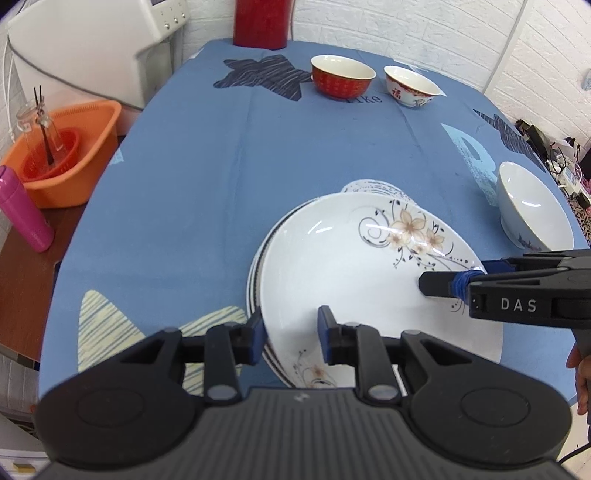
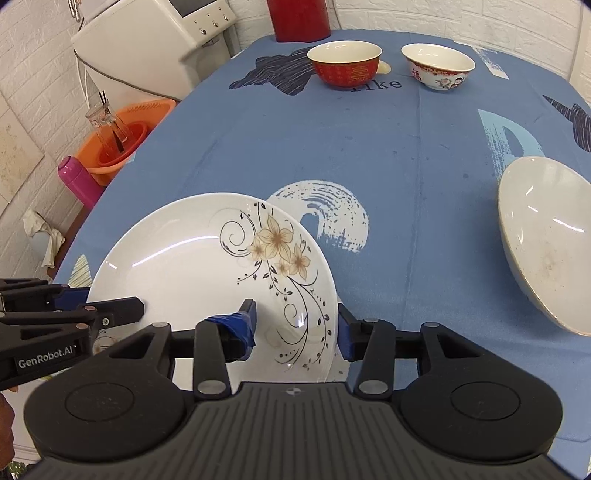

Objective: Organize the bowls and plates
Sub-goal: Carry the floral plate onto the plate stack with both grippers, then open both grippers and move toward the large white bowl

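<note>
A white flowered plate (image 1: 351, 273) (image 2: 207, 273) lies on top of another flowered plate (image 1: 258, 258) on the blue tablecloth. My left gripper (image 1: 291, 334) is open, its fingers astride the plates' near-left rim; it also shows in the right wrist view (image 2: 122, 308). My right gripper (image 2: 297, 328) is open, astride the top plate's right rim; it also shows in the left wrist view (image 1: 443, 282). A plain white bowl (image 1: 533, 206) (image 2: 546, 240) stands at the right. A red bowl (image 1: 341, 77) (image 2: 345, 64) and a white bowl with red pattern (image 1: 410, 85) (image 2: 437, 66) stand at the far side.
A red cylinder (image 1: 260, 22) stands at the table's (image 1: 207, 177) far edge. Left of the table are an orange basin (image 1: 66, 155) holding a glass jar, a pink bottle (image 1: 24, 214) and a white appliance (image 1: 85, 44). Clutter (image 1: 550, 151) lies beyond the right edge.
</note>
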`<state>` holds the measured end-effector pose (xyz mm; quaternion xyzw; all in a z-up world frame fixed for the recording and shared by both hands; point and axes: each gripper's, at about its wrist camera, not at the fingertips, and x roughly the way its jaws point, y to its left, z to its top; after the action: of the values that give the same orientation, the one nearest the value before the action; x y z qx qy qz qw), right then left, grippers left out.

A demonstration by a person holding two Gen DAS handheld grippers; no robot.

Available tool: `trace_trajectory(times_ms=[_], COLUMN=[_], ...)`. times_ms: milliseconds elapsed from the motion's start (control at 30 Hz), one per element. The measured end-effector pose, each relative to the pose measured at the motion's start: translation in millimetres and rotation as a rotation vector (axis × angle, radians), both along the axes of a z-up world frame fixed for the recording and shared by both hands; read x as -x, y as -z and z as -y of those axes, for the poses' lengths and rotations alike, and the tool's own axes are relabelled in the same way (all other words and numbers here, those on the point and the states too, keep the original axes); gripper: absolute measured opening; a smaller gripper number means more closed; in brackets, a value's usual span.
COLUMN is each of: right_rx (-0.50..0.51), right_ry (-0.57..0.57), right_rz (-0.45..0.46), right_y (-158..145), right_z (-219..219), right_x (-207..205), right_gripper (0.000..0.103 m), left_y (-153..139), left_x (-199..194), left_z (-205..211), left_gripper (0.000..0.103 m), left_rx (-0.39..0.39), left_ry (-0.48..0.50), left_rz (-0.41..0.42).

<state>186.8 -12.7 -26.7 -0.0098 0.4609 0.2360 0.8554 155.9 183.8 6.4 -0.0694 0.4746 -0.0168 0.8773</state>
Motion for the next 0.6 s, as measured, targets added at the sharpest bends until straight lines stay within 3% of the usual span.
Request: trace_trajectory(times_ms=[33,100,467,600], right_rx=[-0.005,-0.016,-0.046,-0.070], right_ry=[-0.003,-0.009,-0.023,-0.026], right_rz=[-0.003,-0.011,-0.035,-0.016], right_y=[0.9,2.4,7.9,-4.7], right_z=[1.2,3.3,3.3,9.7], right_x=[-0.7,-1.7,-7.4,-7.4], right_gripper=[0.030,0.030,0.030,0.030], left_y=[0.0,-1.2,-12.2,-25.7], left_x=[0.7,2.2,7.7,-2.8], left_z=[-1.1,-5.5,-30.0,-26.0], left_gripper=[0.028,0.057,0.057,0.059], left_rx=[0.008,0.038,0.029,0.024], left_ry=[0.008,0.017,-0.009,-0.012], left_rz=[0.004,0.013,0.032,0.051])
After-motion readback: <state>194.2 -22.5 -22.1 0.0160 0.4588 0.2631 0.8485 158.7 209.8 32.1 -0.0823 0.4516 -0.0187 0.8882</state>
